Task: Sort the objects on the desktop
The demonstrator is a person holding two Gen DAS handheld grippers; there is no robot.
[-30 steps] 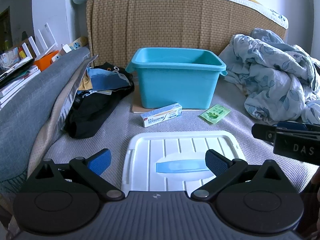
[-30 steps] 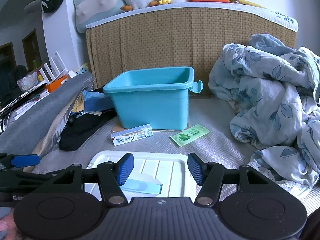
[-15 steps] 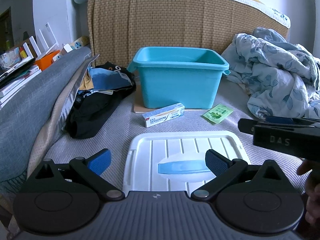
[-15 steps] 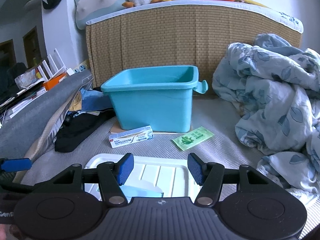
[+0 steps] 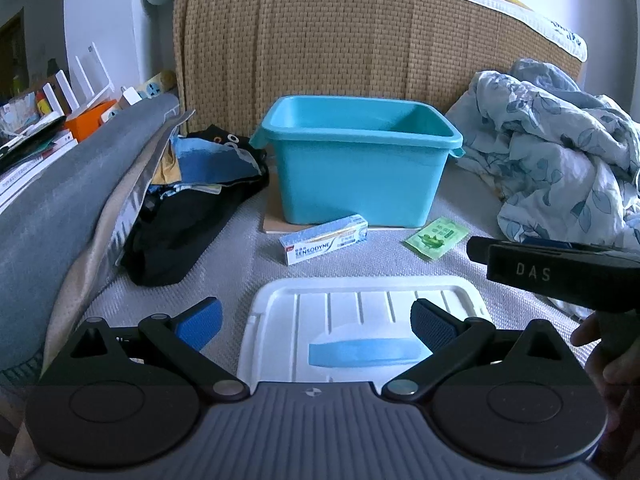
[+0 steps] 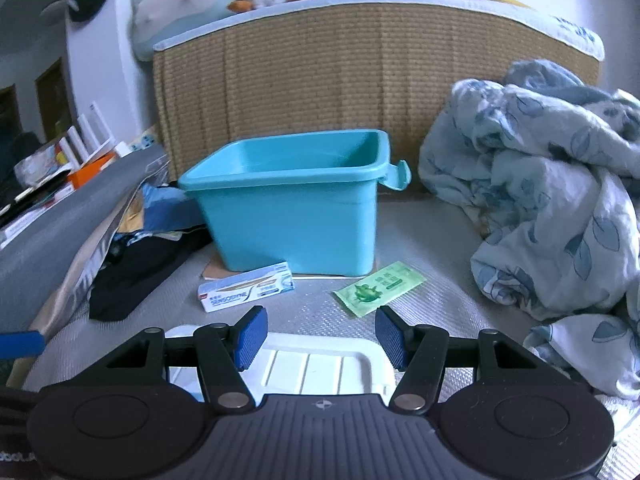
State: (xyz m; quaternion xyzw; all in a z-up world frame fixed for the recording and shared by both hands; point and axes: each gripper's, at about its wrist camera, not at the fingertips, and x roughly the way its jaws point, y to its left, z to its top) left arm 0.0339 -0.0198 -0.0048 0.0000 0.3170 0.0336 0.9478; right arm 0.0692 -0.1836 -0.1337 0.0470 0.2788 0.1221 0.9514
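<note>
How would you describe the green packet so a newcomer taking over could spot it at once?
Find the open turquoise bin standing before the woven headboard. On the grey mat just in front of the bin's right corner lies a flat light-green sachet, to the right of the toothpaste box. Unlike that long white-and-blue carton, it is thin, limp and green, with a darker green leafy print.

Grey woven bed [image 5: 360,256], white lid [image 5: 360,304], toothpaste box [image 5: 324,240], green sachet [image 5: 436,237], rumpled quilt [image 5: 560,168]

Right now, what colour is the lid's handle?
Light blue, on a white lid; the handle shows best in the left wrist view.
</note>
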